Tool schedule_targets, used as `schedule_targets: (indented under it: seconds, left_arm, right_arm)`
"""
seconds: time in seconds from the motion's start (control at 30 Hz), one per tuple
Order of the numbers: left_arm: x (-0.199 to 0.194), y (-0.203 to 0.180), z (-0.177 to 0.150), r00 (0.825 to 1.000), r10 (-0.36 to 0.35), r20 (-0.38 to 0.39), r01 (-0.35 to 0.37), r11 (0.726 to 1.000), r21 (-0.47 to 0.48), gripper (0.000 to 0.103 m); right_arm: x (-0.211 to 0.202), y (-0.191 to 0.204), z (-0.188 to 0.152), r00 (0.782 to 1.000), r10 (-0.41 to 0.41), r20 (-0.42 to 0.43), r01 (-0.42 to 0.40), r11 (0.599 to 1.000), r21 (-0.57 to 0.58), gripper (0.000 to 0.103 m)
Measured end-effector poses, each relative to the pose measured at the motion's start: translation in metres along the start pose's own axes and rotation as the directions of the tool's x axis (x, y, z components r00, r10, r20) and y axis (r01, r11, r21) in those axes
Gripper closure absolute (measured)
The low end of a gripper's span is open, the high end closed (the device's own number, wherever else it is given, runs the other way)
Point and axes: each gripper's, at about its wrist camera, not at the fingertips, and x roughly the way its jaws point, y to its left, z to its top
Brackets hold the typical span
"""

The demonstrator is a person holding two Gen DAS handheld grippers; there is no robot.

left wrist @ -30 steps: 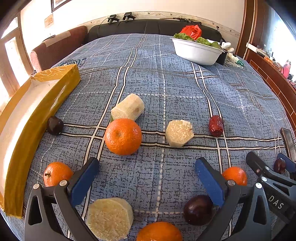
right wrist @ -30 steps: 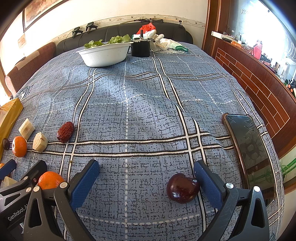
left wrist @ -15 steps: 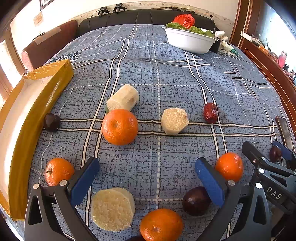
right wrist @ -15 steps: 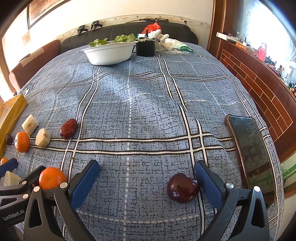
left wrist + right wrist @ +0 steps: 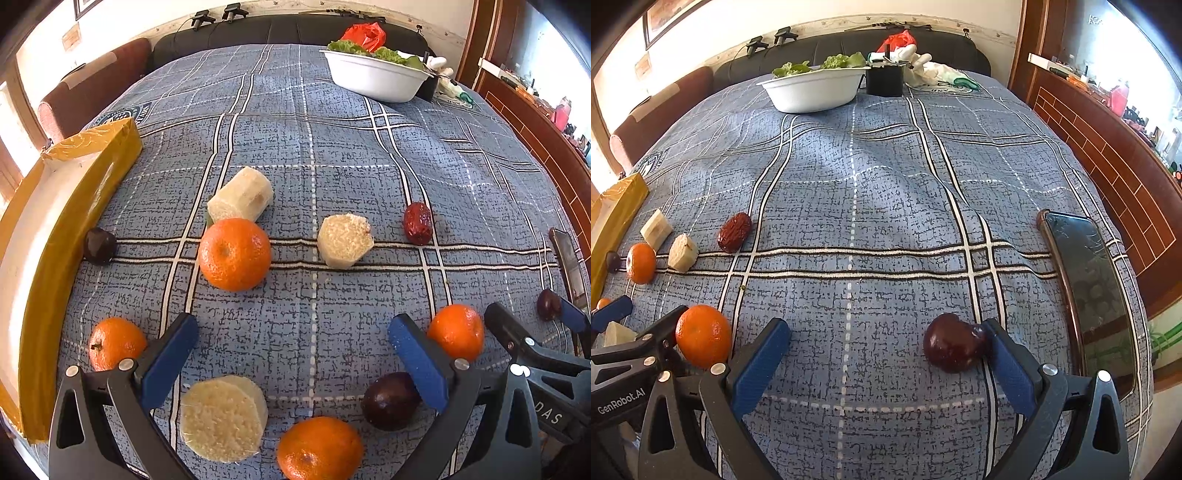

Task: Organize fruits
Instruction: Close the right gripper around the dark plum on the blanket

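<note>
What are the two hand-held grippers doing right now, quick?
Left hand-held gripper: open, holding nothing.
Right hand-held gripper: open, holding nothing; a dark plum sits by its right finger.

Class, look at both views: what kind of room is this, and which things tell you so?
Probably a home living or dining room: a table under a blue checked cloth, a dark sofa behind it, a bowl of lettuce, and a framed picture on the wall.

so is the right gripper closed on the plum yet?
No, the right gripper is wide open; the plum lies on the cloth beside one finger.
</note>
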Motion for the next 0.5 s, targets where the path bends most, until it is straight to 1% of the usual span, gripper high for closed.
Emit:
schedule_targets:
  seconds: [0.1, 0.17, 0.23, 0.3, 0.37, 0.4, 0.43, 0.5]
  left_arm:
    - [-0.006, 0.004, -0.003, 0.999, -0.046, 0.002, 0.046, 0.999, -0.018, 0.000]
    - [-0.016, 0.011, -0.006, 0.995, -0.093, 0.022, 0.094, 0.995, -0.045, 0.004]
    - [-0.034, 0.019, -0.009, 0.990, -0.117, 0.073, 0.121, 0.991, -0.052, 0.004]
    - [-0.061, 0.029, -0.014, 0.979, -0.130, 0.155, 0.139, 0.989, -0.046, 0.004]
    - [-0.095, 0.043, -0.020, 0.958, -0.124, 0.259, 0.140, 0.989, -0.040, 0.004]
    - [-0.111, 0.051, -0.023, 0.942, -0.127, 0.310, 0.146, 0.989, -0.037, 0.004]
    - [-0.130, 0.060, -0.028, 0.921, -0.127, 0.368, 0.151, 0.988, -0.035, 0.004]
    - [-0.165, 0.079, -0.036, 0.878, -0.110, 0.465, 0.145, 0.989, -0.039, 0.004]
  right_arm:
    - [0.000, 0.000, -0.001, 1.000, -0.005, 0.004, 0.005, 1.000, 0.000, 0.000]
    - [-0.001, 0.000, -0.001, 1.000, -0.009, 0.007, 0.009, 1.000, 0.002, 0.000]
    - [-0.001, 0.001, -0.002, 1.000, -0.017, 0.009, 0.017, 1.000, 0.005, 0.000]
    - [-0.002, 0.002, -0.002, 1.000, -0.027, 0.012, 0.026, 1.000, 0.007, 0.000]
    - [-0.005, 0.004, -0.003, 0.998, -0.054, 0.022, 0.053, 0.999, 0.005, 0.001]
    - [-0.008, 0.004, -0.004, 0.997, -0.075, 0.035, 0.075, 0.997, 0.005, 0.001]
    - [-0.015, 0.005, -0.005, 0.994, -0.089, 0.059, 0.088, 0.996, 0.010, 0.002]
    - [-0.033, 0.004, -0.007, 0.990, -0.082, 0.116, 0.079, 0.996, 0.028, 0.002]
